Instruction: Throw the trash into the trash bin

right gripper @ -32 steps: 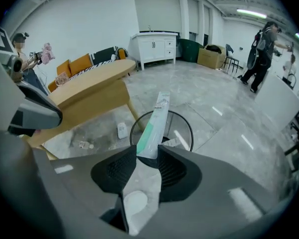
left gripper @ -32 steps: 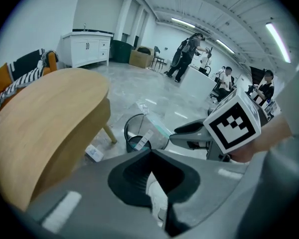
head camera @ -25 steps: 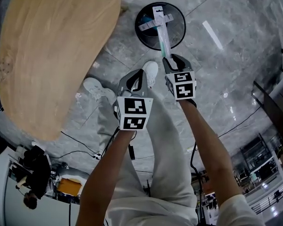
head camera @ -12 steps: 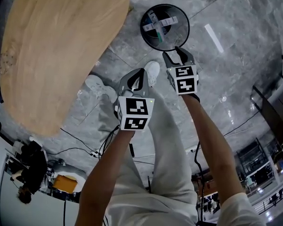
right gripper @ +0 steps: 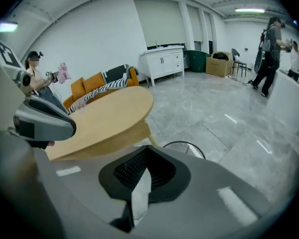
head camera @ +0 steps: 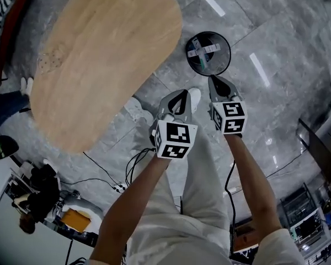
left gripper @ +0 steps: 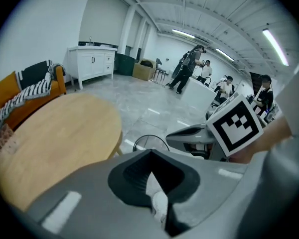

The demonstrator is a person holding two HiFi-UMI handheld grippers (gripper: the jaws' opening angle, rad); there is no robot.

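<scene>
The round black trash bin [head camera: 208, 53] stands on the grey floor, right of the wooden table [head camera: 105, 54]. Inside it lies the trash [head camera: 205, 51], a long pale-green item with white card strips. My right gripper [head camera: 213, 79] hangs just short of the bin's near rim; its jaws have just been closing and are now shut with nothing between them. My left gripper [head camera: 182, 93] hangs beside it to the left, shut and empty. In the left gripper view the bin's rim [left gripper: 149, 137] shows past the left gripper [left gripper: 152, 156]. The right gripper [right gripper: 145, 153] also points toward the bin's rim [right gripper: 184, 146].
The person's white shoes [head camera: 193, 96] stand on the floor under the grippers, with cables [head camera: 116, 184] behind. Someone in a striped top [head camera: 0, 15] stands at the table's far left. An orange sofa [right gripper: 97, 86], white cabinet [right gripper: 162, 61] and several people [left gripper: 189, 68] are farther off.
The long item left the right gripper and dropped into the bin. That gripper opened, then shut. Both grippers rose and drew back from the bin.
</scene>
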